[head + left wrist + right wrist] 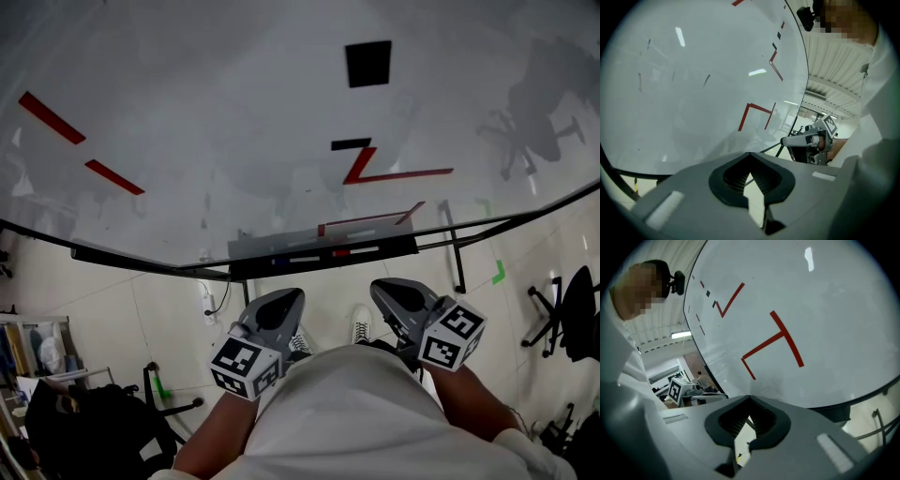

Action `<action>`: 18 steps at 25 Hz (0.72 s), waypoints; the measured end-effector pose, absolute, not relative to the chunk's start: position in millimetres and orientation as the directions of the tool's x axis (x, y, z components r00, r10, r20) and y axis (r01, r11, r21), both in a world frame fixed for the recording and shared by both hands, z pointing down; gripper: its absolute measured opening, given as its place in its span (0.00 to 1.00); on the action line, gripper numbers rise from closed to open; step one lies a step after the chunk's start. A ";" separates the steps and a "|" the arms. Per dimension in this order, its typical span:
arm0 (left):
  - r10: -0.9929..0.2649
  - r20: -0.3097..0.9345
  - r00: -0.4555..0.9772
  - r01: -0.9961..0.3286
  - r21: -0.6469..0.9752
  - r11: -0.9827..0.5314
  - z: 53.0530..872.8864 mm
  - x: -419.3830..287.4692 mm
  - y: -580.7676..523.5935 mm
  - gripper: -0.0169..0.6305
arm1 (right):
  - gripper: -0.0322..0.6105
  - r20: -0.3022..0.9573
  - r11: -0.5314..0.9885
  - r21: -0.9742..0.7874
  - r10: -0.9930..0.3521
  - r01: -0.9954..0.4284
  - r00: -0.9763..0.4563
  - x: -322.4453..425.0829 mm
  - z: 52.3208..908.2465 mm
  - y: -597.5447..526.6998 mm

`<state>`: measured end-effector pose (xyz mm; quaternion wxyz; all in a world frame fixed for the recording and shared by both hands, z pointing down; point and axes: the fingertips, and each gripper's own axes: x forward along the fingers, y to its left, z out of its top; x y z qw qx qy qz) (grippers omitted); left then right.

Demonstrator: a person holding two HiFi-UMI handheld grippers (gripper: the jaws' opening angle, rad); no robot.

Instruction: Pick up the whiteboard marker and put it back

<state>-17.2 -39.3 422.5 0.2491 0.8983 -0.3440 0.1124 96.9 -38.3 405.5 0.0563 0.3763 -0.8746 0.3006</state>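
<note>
White board (216,112) with red marks (364,167) above tiled floor (112,295); left claw (287,298), right claw (384,287) closed, empty.

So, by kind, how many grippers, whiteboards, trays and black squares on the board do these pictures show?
Grippers: 2 (left gripper, right gripper)
Whiteboard: 1
Tray under the board's edge: 1
Black square on the board: 1
Total: 5

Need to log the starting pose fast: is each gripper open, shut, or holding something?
Left gripper: shut, tips together, holding nothing.
Right gripper: shut, tips together, holding nothing.
</note>
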 end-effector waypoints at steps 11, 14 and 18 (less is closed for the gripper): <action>-0.563 0.357 0.746 -0.666 0.388 -0.637 421.7 -16.5 -36.6 0.05 | 0.05 0.345 0.570 -0.410 -0.626 -0.712 -0.700 89.4 406.1 -36.9; -0.561 0.356 0.748 -0.664 0.383 -0.642 420.6 -16.5 -36.2 0.05 | 0.05 0.347 0.568 -0.408 -0.628 -0.715 -0.697 88.3 406.2 -37.0; -0.558 0.352 0.752 -0.659 0.379 -0.649 419.4 -18.2 -36.1 0.05 | 0.05 0.351 0.564 -0.404 -0.632 -0.720 -0.691 85.5 407.0 -37.3</action>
